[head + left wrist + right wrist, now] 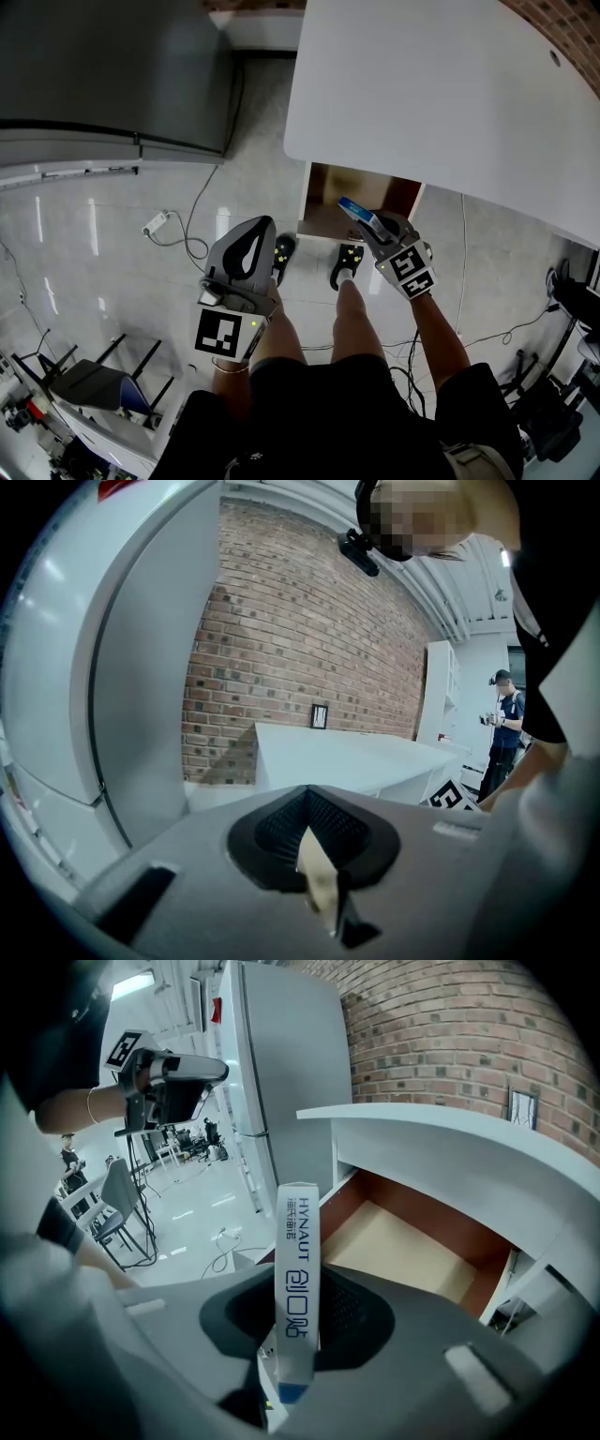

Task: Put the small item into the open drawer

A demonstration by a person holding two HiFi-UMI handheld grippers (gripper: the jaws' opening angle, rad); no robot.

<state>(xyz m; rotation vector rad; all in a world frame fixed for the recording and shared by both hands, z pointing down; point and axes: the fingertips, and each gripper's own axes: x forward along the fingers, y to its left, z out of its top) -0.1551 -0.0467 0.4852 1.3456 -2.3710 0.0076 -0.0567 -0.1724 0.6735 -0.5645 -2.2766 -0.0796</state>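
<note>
The white desk [422,84] fills the far right, and its near edge overhangs an open drawer [412,1241]. The drawer is pulled out toward the person, and its pale wooden bottom is bare between reddish-brown side walls. To the drawer's left the grey floor [112,244] lies open as far as a tall grey fridge [291,1072]. Only a white power strip [155,223] and its loose cables lie on that stretch. A chair [94,384] stands at the near left, well apart from the drawer.

The right hand-held gripper [370,225] has its jaws partly closed on a narrow white box [297,1279], gripping its lower part. The box stands upright between the pads. From the head view its blue-edged tip sits over the drawer's opening, near the right side, still off the bottom. In the right gripper view the drawer lies just beyond and to the right of the box.

The left hand-held gripper [255,234] hangs over the floor left of the drawer. Its jaws are together and hold nothing.

The box's narrow side reads "HYNAUT" in dark blue. Small Chinese characters run beside that word and larger ones below it. Each gripper carries black-and-white square markers.
</note>
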